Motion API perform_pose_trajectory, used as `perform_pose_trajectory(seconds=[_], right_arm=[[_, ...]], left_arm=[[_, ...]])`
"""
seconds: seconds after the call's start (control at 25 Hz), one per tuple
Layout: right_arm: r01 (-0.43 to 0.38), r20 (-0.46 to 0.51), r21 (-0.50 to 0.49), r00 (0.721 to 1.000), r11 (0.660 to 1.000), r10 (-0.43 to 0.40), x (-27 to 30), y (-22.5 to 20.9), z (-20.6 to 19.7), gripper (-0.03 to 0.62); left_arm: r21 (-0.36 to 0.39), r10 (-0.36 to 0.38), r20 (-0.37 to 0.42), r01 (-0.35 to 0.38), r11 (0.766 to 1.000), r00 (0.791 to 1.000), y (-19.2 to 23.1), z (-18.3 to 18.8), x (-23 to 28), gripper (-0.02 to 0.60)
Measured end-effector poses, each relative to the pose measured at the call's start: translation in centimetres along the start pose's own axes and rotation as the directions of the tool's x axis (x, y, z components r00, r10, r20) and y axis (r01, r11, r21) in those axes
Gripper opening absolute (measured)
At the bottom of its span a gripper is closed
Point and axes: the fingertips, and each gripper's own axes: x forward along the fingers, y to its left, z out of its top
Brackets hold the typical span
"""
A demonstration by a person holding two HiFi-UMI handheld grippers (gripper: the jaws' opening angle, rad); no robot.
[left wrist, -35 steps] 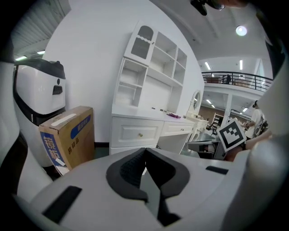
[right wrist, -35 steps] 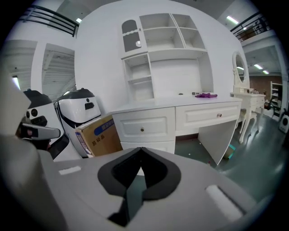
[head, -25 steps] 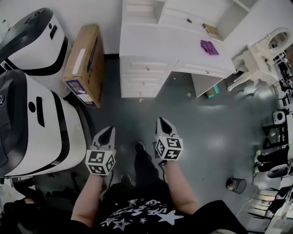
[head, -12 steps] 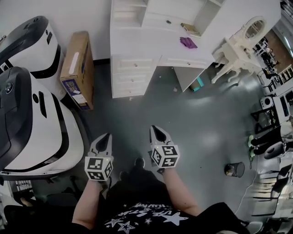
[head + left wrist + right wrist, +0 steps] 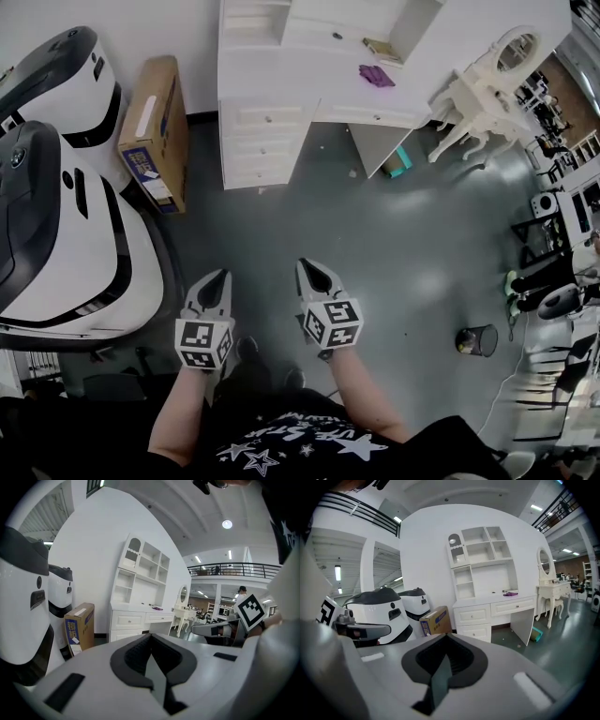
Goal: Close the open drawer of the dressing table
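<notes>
The white dressing table (image 5: 281, 98) stands against the far wall at the top of the head view, with a stack of drawers (image 5: 258, 141) on its left side and one drawer (image 5: 375, 117) under the top. From this distance I cannot tell which drawer is open. The table also shows small in the left gripper view (image 5: 136, 618) and in the right gripper view (image 5: 492, 609). My left gripper (image 5: 217, 275) and right gripper (image 5: 306, 264) hover side by side over the grey floor, well short of the table. Both are shut and empty, as seen close up on the left gripper (image 5: 150, 637) and the right gripper (image 5: 446, 637).
A cardboard box (image 5: 150, 131) leans by the wall left of the table. Large white-and-black machines (image 5: 56, 216) fill the left side. A white stool and mirror stand (image 5: 487, 89) sit to the table's right, a teal object (image 5: 397, 161) lies under the desk, and a bin (image 5: 476, 339) stands at right.
The dressing table has shifted up and left in the head view and looks smaller. Both grippers stayed shut, side by side, and drifted slightly leftward in the picture.
</notes>
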Motion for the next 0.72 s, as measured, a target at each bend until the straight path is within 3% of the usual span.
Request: perform_pose_trajectory(seconds=[0.24,0.4,0.72], right_arm=[[-0.028,-0.012,0.039,1.0,0.999,0.028,-5.5,-1.3,-2.7,0.003],[-0.066,-0.029,0.013,0.997,0.998,0.066,-8.9,-1.3,-4.2,0.003],[-0.105,0.024,-0.042,0.994,0.994,0.106,-15.6,-2.7,-3.3,0.003]], left_arm=[[-0.02,0.035,0.014,-0.035,0.999,0.999,-4.9,-1.4,-1.9,0.009],[-0.005,0.044,0.024,-0.044,0.999,0.999,-8.5,-1.9,-3.7,0.009],[0.024,0.042,0.041,-0.043,0.999,0.998,-16.0,-3.2,-7.0,0.009]])
